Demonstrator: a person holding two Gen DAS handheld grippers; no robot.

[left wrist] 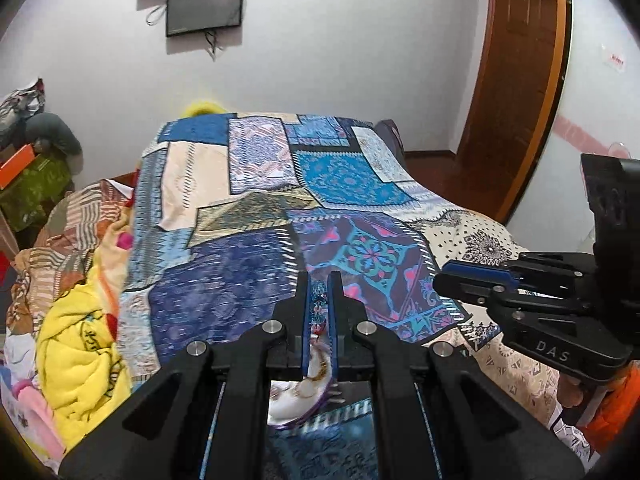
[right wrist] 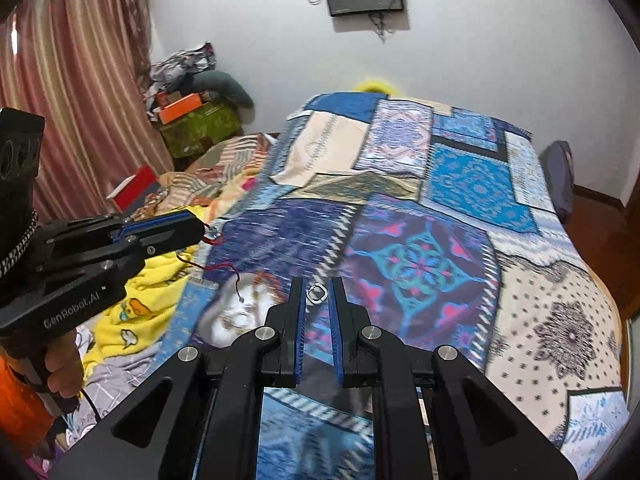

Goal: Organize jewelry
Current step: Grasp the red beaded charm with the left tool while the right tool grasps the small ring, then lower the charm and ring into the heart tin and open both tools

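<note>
My left gripper (left wrist: 319, 280) is nearly shut on a thin red cord necklace; in the right wrist view it (right wrist: 202, 227) holds the red cord (right wrist: 216, 268), which hangs down toward a white jewelry plate (right wrist: 236, 312) on the patchwork bedspread (right wrist: 440, 220). The plate with gold pieces also shows under the left fingers (left wrist: 296, 400). My right gripper (right wrist: 317, 284) is narrowly open above the bedspread, with a small silver ring (right wrist: 317, 293) lying between its fingertips; whether they touch it is unclear. The right gripper also shows from the side in the left wrist view (left wrist: 438, 280).
A yellow blanket (left wrist: 80, 340) and piled clothes lie left of the bedspread. A red box (right wrist: 132, 192) and an orange box (right wrist: 180, 108) sit near the curtain. A wooden door (left wrist: 516, 80) stands at the right, a dark screen (left wrist: 204, 6) on the wall.
</note>
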